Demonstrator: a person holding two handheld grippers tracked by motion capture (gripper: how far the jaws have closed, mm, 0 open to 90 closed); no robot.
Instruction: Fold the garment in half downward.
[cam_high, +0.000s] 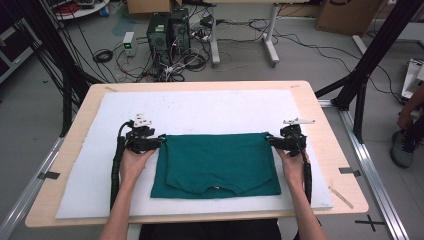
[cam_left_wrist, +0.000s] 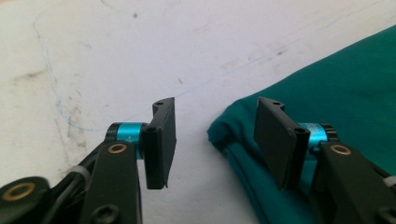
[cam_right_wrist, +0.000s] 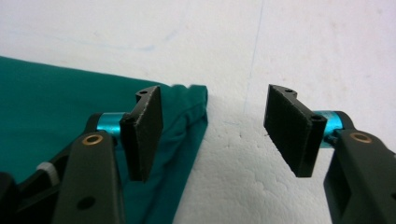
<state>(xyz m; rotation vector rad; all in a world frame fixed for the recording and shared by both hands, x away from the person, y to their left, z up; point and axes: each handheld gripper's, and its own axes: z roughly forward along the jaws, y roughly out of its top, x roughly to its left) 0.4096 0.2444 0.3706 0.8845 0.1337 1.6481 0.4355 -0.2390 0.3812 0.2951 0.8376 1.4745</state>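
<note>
Both jaws apart (nothing clamped) beside green shirt (cam_high: 216, 165) far corners; white board (cam_high: 210, 107) beyond.

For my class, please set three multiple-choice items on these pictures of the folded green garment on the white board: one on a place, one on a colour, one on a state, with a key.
1. Where do the two grippers stand?
A. At the far corners of the folded dark green cloth garment
B. At its near edge
C. Off the table

2. What colour is the foam board under the garment?
A. Blue
B. White
C. Black

3. How do the jaws of both grippers stand?
A. Clamped on cloth
B. Shut on nothing
C. Open, pads apart

Key:
1 A: the high view shows the left gripper and right gripper at the far corners.
2 B: the board is white around the garment.
3 C: both gripper views show a wide gap between the pads.
</note>
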